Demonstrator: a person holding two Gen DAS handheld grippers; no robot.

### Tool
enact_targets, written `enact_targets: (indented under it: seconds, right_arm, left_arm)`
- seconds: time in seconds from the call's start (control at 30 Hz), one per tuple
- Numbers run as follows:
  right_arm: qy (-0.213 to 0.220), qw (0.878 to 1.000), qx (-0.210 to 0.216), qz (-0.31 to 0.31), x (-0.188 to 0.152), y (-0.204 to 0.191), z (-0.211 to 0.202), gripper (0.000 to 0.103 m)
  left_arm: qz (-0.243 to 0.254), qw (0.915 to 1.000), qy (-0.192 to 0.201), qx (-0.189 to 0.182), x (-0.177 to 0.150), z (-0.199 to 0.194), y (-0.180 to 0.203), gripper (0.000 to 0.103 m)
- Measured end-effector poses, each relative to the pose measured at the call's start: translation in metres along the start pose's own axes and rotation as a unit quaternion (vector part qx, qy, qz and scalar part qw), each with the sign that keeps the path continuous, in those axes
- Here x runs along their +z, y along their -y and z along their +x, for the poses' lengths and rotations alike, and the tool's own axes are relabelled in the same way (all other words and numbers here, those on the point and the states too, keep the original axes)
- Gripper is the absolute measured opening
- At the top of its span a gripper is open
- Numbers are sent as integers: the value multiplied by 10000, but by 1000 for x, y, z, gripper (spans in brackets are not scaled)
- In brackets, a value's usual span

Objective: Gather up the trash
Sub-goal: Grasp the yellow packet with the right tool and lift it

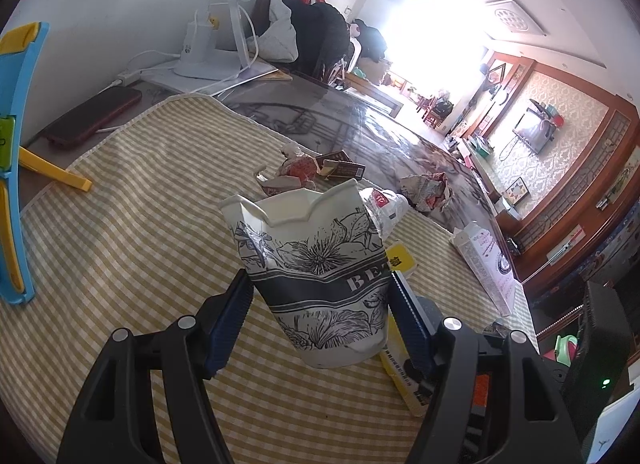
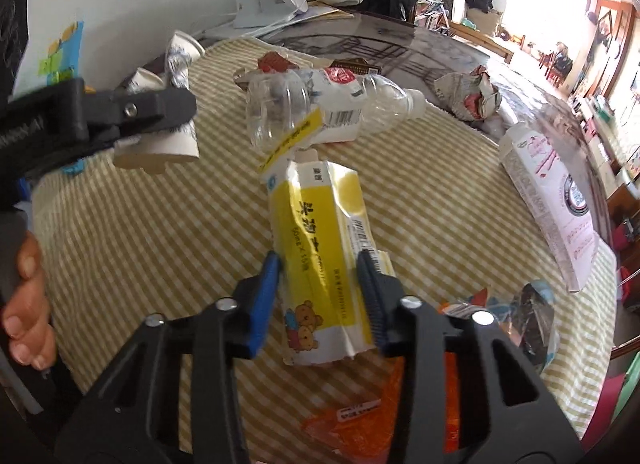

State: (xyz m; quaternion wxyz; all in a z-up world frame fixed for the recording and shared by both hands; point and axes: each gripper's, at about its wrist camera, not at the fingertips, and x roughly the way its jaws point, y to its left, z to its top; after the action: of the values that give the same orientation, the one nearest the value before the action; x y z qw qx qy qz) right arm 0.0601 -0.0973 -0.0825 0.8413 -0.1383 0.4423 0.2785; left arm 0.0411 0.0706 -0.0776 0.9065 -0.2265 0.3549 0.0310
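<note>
A crumpled paper cup (image 1: 316, 248) with a black flower print stands upright on the yellow checked cloth (image 1: 140, 224). My left gripper (image 1: 319, 278) is shut on it, one blue pad against each side. The right wrist view shows that same gripper (image 2: 176, 120) at the upper left with the cup (image 2: 168, 146) in its jaws. A flattened yellow and white carton (image 2: 320, 204) with a bear picture lies on the cloth. My right gripper (image 2: 318, 258) is shut on its near half, both pads pressing its long edges.
Beyond the carton lie a clear plastic bottle (image 2: 320, 104), crumpled newspaper (image 2: 468, 98), torn wrappers (image 2: 276, 62) and another paper cup (image 2: 182, 52). A white and pink carton (image 2: 548, 200) lies right, an orange wrapper (image 2: 360, 420) near. A phone (image 1: 92, 116) and lamp base (image 1: 196, 56) sit by the wall.
</note>
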Motion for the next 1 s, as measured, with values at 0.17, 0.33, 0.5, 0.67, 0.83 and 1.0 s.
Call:
enact_targets:
  seconds: [0.17, 0.33, 0.5, 0.67, 0.83, 1.0]
  right_arm:
    - [47, 10000, -18, -86, 0, -7, -4, 18]
    - [325, 9990, 221, 227, 5, 1, -21, 17]
    - [784, 9948, 332, 550, 9, 14, -49, 17]
    - [1109, 9907, 356, 700, 9, 23, -70, 17]
    - [1297, 9881, 290, 771, 6, 33, -84, 17]
    - [1394, 9856, 217, 929, -1, 49, -94, 17]
  left_arm:
    - [-19, 10000, 1, 28, -1, 0, 0, 66]
    - [-59, 10000, 16, 46, -1, -1, -3, 66]
    - [-66, 9999, 10, 92, -1, 1, -4, 66]
    - [22, 9999, 24, 148, -2, 0, -2, 66]
    - [254, 9992, 46, 312, -7, 2, 6, 66]
    - [514, 9977, -39, 434, -15, 4, 19, 66]
